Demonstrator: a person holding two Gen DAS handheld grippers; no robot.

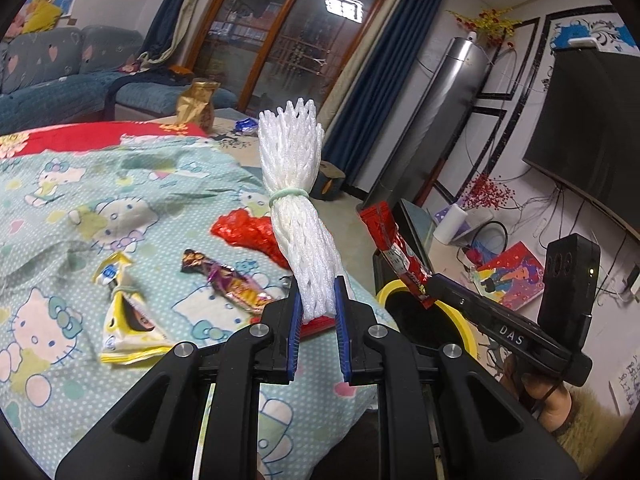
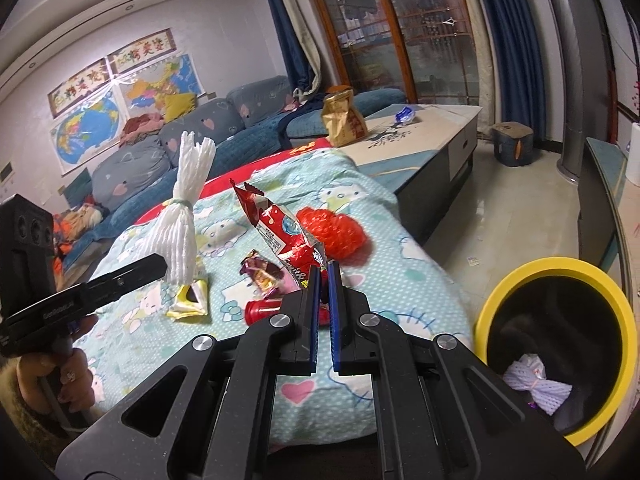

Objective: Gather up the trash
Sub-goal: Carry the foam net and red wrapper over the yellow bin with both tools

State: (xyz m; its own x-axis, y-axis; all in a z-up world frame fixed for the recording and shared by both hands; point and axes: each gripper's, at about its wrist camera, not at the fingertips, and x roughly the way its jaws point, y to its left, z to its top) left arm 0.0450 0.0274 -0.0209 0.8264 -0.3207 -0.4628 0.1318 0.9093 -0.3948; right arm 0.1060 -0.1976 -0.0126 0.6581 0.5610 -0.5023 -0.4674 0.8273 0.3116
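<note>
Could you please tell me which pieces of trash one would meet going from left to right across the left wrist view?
Yellow wrapper → purple candy wrapper → white foam net held in the left gripper → red snack packet held by the right gripper.

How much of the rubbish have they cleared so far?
One white foam net already lies in the yellow bin. In hand: the left gripper clamps another foam bundle, and the right gripper pinches a red wrapper. Left on the blanket: a yellow packet, a purple wrapper, red mesh and a small red item.
</note>
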